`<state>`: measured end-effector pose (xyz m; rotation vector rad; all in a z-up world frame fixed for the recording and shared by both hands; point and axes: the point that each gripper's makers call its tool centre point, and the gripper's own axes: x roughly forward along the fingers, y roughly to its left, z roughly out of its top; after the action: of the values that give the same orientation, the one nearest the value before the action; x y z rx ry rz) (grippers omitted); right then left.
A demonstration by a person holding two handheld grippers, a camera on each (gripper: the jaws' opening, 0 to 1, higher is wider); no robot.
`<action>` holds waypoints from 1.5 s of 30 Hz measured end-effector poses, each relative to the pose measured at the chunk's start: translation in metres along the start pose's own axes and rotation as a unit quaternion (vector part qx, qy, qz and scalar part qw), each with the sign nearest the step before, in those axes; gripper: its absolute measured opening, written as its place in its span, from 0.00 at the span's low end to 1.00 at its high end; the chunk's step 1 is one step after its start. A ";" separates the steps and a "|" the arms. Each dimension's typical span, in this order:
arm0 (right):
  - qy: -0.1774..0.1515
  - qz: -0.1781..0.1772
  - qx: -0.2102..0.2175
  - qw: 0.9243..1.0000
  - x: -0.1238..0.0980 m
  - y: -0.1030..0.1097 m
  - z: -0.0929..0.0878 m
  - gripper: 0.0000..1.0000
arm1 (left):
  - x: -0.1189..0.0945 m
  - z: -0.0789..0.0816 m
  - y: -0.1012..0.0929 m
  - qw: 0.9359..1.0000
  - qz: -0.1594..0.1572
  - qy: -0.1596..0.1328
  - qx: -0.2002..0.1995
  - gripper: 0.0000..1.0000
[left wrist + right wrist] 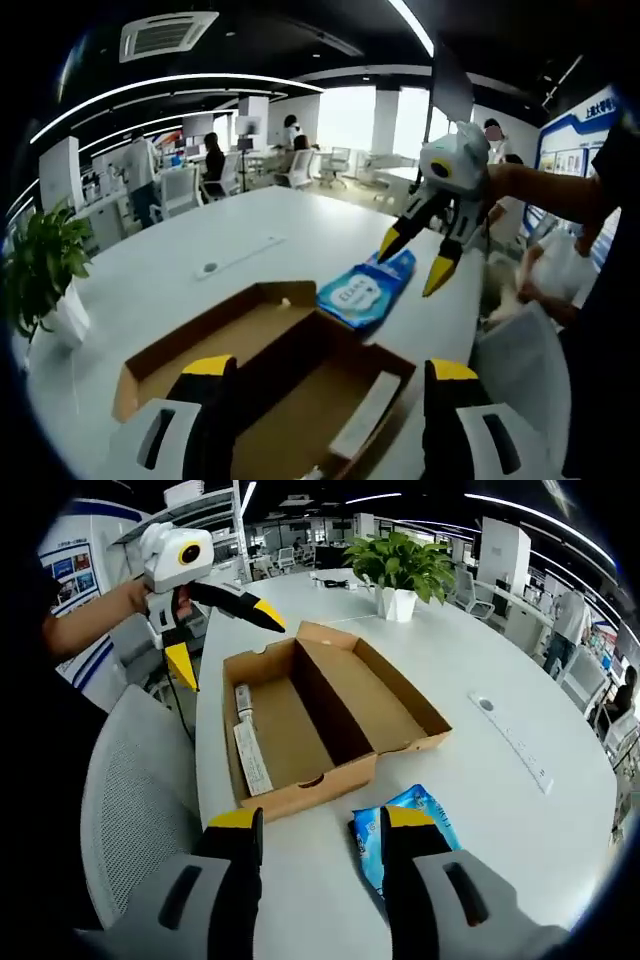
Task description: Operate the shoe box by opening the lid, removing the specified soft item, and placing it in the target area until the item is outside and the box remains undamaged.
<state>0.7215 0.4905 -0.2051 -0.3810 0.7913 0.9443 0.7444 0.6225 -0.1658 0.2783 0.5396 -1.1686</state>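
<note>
**Colours on the white table**

Brown cardboard shoe box (320, 720), plain inside. Blue soft pack (408, 835) with white lettering. White table (520, 810). Both grippers (322, 835) (328, 385) white and black with yellow tips. Green plant (400, 565), white pot.

Left gripper (222, 632): held up in the air, its 2 yellow-tipped jaws spread apart, nothing between them.
Left hand (168, 602): wraps the grip behind the white body, bare forearm reaching in from the side.
Right gripper (418, 259): aloft, tips pointing downward, jaws parted and empty.
Right hand (500, 185): grips the rear of the body, forearm stretched out behind it.
</note>
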 end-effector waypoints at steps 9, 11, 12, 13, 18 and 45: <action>0.025 0.036 -0.051 0.998 0.023 0.006 0.008 0.47 | -0.025 -0.013 0.010 1.000 0.025 -0.007 -0.011 0.87; 0.032 0.044 -0.058 0.997 0.028 0.006 0.008 0.47 | -0.030 -0.018 0.013 0.999 0.029 -0.006 -0.016 0.87; 0.035 0.045 -0.060 0.997 0.031 0.005 0.008 0.47 | -0.032 -0.020 0.013 0.999 0.031 -0.004 -0.018 0.88; 0.039 0.050 -0.066 0.996 0.033 0.005 0.008 0.47 | -0.035 -0.023 0.016 0.999 0.038 -0.003 -0.023 0.90; 0.058 0.084 -0.089 0.991 0.046 0.014 0.005 0.48 | -0.050 -0.028 0.023 0.997 0.055 -0.011 -0.049 0.94; 0.131 0.157 -0.179 0.963 0.111 0.043 0.003 0.46 | -0.081 -0.034 0.020 0.995 0.078 -0.029 -0.046 1.00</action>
<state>0.7241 0.5794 -0.2844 -0.7203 0.9394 1.3603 0.7310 0.7103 -0.1522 0.2027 0.5109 -0.9938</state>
